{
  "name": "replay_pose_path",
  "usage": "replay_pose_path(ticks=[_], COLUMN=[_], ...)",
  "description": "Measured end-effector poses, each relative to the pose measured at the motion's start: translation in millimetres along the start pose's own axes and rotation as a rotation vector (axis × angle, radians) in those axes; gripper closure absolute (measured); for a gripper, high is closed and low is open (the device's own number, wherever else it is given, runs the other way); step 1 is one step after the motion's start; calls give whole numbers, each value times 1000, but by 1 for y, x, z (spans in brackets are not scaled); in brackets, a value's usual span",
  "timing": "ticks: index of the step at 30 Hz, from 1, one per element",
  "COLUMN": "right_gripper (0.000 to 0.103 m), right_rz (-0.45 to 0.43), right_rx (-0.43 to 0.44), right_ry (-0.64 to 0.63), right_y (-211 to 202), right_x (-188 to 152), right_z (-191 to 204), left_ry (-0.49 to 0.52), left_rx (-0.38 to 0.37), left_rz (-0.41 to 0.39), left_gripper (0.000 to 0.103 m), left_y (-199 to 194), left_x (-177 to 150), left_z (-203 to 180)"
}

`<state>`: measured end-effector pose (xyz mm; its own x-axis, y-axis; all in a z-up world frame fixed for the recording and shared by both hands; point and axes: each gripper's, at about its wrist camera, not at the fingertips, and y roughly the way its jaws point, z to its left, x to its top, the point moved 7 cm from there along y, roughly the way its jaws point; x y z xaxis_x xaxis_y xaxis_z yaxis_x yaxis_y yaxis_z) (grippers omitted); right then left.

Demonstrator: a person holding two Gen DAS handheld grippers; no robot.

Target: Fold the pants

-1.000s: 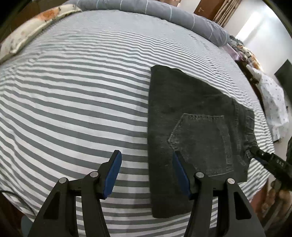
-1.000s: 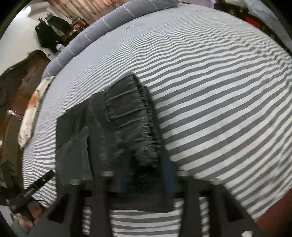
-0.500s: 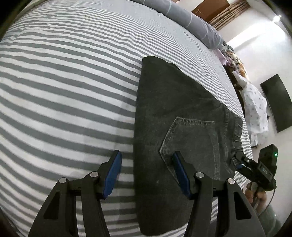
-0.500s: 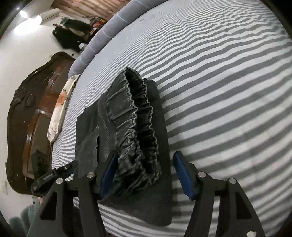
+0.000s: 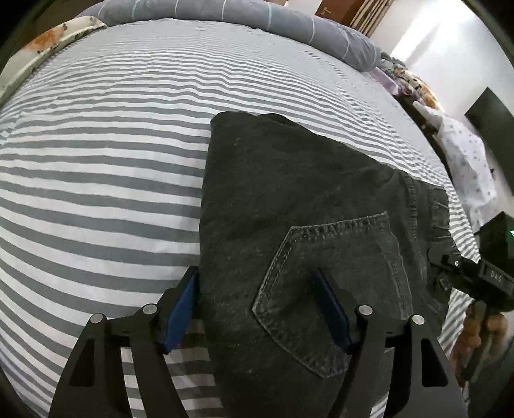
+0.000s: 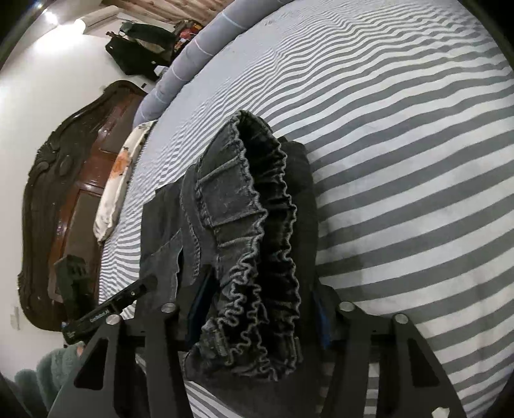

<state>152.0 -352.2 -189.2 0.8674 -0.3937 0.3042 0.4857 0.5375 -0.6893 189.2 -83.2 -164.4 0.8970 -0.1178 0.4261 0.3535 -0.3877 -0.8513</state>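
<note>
Dark grey denim pants (image 5: 289, 199) lie folded on the striped bed, back pocket (image 5: 334, 276) up. My left gripper (image 5: 257, 305) is open, its jaws astride the folded left edge of the pants: one blue pad on the sheet side, the other over the pocket. In the right wrist view the elastic waistband (image 6: 257, 257) bulges up between the jaws of my right gripper (image 6: 257, 318), which is open and straddles it. The right gripper also shows at the pants' waist end in the left wrist view (image 5: 462, 273).
The grey-and-white striped bedsheet (image 5: 96, 160) covers the bed. A grey bolster (image 5: 257, 16) lies along the far side, a floral pillow (image 6: 119, 180) by the dark wooden headboard (image 6: 64, 199). Clothes lie beside the bed (image 5: 465, 160).
Both grippers have moved in onto the pants: the left one now straddles the folded edge and pocket, the right one has the waistband bunched between its jaws.
</note>
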Motion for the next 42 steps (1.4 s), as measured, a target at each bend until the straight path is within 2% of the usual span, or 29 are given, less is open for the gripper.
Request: replay_pose_path(ticks=[4,9,12,18,20,26,31,36,42], right_gripper=[71,76,78,79,79,80,80,80,79], right_rz=[-6,-31,-43,-52,-53,-64,-63,-45,-16], right_rx=[-42,-101,-126,-133,-122,-73,-14,29,-16], right_ry=[-5,-11,-44,-97,-113,-173,-179,-148,-157], right_y=[-4,-11,-18,-27,-27,-15,20,69,116], right_x=[-1,1,4,13,17,31,51,71,88], right_z=[9,32,49,87,101,156,193,208,205], left_ry=[18,15,15,25,24,-16,-30,-37,-62], left_rx=[25,36,5,-46,-39,-28,38,87,108], left_rz=[13,11,-3,-52,-82,-154,-198,-207,-180], left_gripper=[53,83,89,93,93,94,94,93,93], left_y=[-1,-7,-17,-40,-50,-83,-102,-95,-73], left_x=[2,6,10,22,29,56,86,112,124], left_z=[-5,-5,-4,-9,-7,29,76,114,146])
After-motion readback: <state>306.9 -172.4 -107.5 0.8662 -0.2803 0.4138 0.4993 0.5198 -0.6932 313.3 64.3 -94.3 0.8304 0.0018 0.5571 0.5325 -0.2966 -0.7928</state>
